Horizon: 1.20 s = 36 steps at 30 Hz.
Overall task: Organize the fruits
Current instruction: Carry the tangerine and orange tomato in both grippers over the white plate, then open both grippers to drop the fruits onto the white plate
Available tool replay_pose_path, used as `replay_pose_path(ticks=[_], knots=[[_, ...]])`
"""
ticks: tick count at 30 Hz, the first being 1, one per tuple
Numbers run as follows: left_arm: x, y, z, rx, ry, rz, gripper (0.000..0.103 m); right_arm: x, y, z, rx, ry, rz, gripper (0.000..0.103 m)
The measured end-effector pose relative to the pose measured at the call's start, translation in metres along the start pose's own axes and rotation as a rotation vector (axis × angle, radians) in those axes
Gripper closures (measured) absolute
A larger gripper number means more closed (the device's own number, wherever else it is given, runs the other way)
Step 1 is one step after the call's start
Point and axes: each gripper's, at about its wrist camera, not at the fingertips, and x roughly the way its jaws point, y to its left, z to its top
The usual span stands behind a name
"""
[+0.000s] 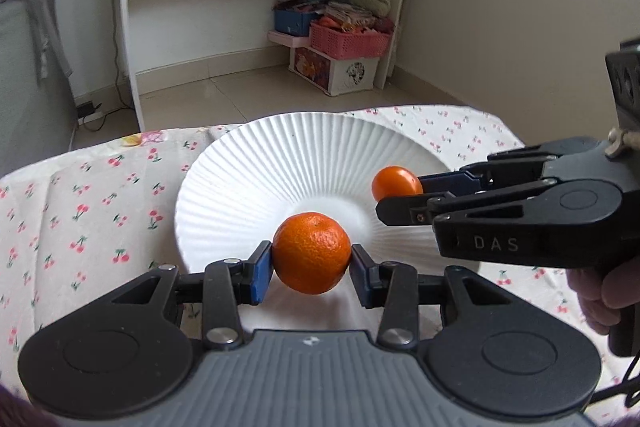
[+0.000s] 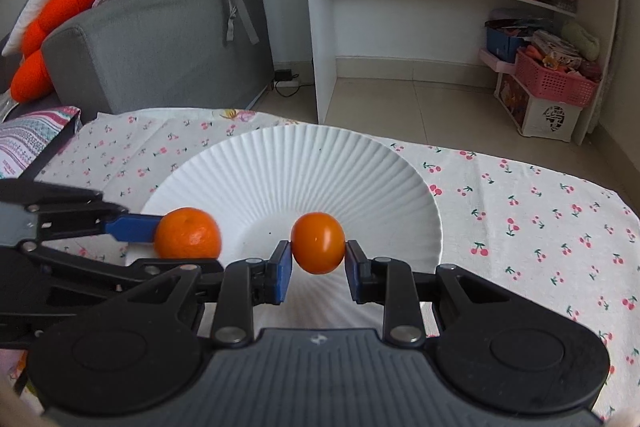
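A white ribbed plate (image 1: 280, 163) (image 2: 304, 171) sits on a cherry-print tablecloth. My left gripper (image 1: 311, 259) is shut on a dimpled mandarin (image 1: 311, 253) and holds it over the plate's near rim; the mandarin also shows in the right wrist view (image 2: 188, 233). My right gripper (image 2: 318, 265) is shut on a small smooth orange fruit (image 2: 318, 243), held above the plate's centre. In the left wrist view this fruit (image 1: 394, 182) and the right gripper (image 1: 390, 195) come in from the right, over the plate.
The cherry-print tablecloth (image 2: 540, 219) covers the table. Beyond its far edge are tiled floor, a white shelf unit (image 2: 460, 7) with boxes and pink baskets (image 2: 554, 83), and a grey sofa (image 2: 160, 39) at the left. A striped cloth (image 2: 28, 143) lies at the table's left end.
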Motion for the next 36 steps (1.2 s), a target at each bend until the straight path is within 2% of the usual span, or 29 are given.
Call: replay_pose_path(ticks=[10,18,20,27,31,33,36], knots=[[0.023,-0.005,0.002,0.061,0.025,-0.007,0.078,0.009,-0.007,0.000,0.008,0.007,0.000,0.078],[0.021,-0.005,0.002,0.071,0.027,-0.015,0.077,0.008,-0.006,-0.001,0.014,0.004,0.007,0.076],[0.017,-0.006,0.001,0.080,0.024,-0.025,0.074,0.004,-0.004,0.000,0.016,-0.003,0.000,0.071],[-0.010,-0.006,-0.002,0.068,0.010,-0.024,0.051,-0.020,0.002,0.008,0.007,-0.032,-0.032,0.047],[-0.033,-0.006,-0.004,0.055,-0.004,-0.027,0.045,-0.036,0.008,0.011,0.019,-0.042,-0.028,0.038],[-0.043,-0.005,-0.005,0.052,-0.001,-0.036,0.038,-0.045,0.011,0.009,0.025,-0.052,-0.022,0.034],[-0.059,-0.008,-0.008,0.060,-0.003,-0.026,0.033,-0.055,0.015,0.008,0.036,-0.050,-0.030,0.031]])
